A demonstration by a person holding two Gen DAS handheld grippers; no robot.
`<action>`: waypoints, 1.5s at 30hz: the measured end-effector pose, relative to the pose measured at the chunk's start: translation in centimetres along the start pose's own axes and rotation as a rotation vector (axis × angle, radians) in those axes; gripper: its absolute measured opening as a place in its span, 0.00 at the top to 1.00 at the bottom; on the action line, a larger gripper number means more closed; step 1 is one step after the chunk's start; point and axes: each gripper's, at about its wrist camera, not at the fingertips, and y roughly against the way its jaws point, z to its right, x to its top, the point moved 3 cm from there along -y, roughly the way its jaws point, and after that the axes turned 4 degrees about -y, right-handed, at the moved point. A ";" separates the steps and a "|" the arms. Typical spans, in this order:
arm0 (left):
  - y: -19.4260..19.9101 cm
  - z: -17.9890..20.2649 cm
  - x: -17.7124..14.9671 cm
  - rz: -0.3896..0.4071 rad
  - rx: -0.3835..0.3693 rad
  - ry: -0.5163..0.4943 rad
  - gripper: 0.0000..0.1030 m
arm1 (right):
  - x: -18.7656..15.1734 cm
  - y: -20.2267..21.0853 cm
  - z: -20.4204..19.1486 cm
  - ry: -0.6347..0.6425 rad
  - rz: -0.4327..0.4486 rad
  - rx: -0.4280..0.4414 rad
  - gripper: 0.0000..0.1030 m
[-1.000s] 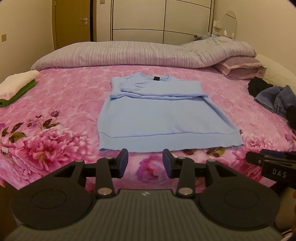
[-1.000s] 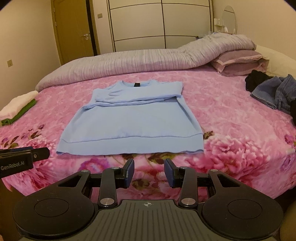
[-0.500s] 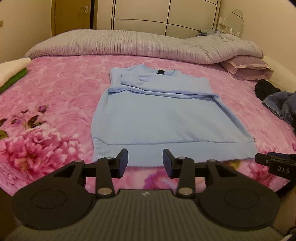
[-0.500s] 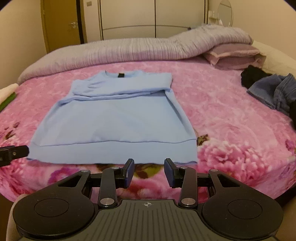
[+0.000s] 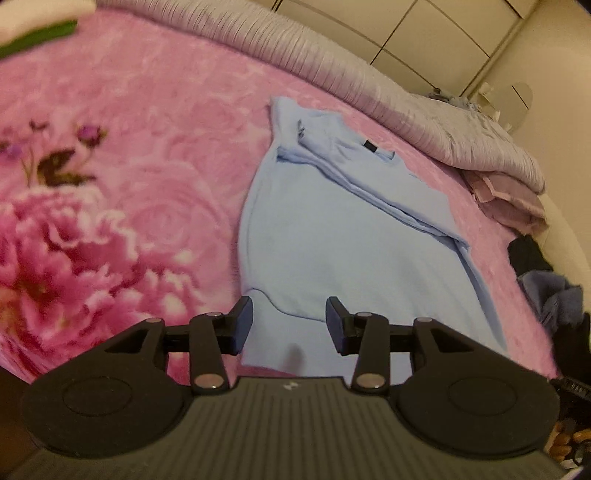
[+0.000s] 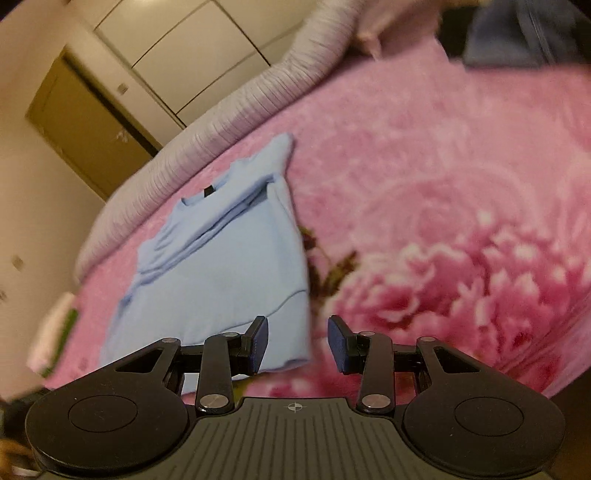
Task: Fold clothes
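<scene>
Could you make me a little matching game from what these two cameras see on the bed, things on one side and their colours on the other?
Things:
1. sweater
2. blanket
3. rolled quilt
4. neck label

Colours:
A. pink with flowers
B. black
C. light blue
D. pale lilac, ribbed

Pairs: 1-C, 2-A, 3-D, 4-B

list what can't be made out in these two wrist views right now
- Left wrist view: the near hem of the light blue knit sweater is hidden behind the left hand-held gripper body.
- Right wrist view: the folded white and green cloth stack is motion-blurred; the dark blue denim garment is cut off by the top edge.
</scene>
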 end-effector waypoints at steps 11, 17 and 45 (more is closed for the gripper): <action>-4.4 -3.2 0.6 -0.045 -0.160 0.161 0.61 | 3.2 -5.5 3.7 -0.227 -0.183 0.147 0.62; -5.4 -3.0 0.5 -0.062 -0.240 0.138 0.66 | 4.1 -7.3 4.1 -0.255 -0.208 0.214 0.67; 6.0 -2.8 -4.9 0.021 -0.311 0.086 0.97 | -0.9 2.2 0.5 -0.185 -0.150 0.237 0.92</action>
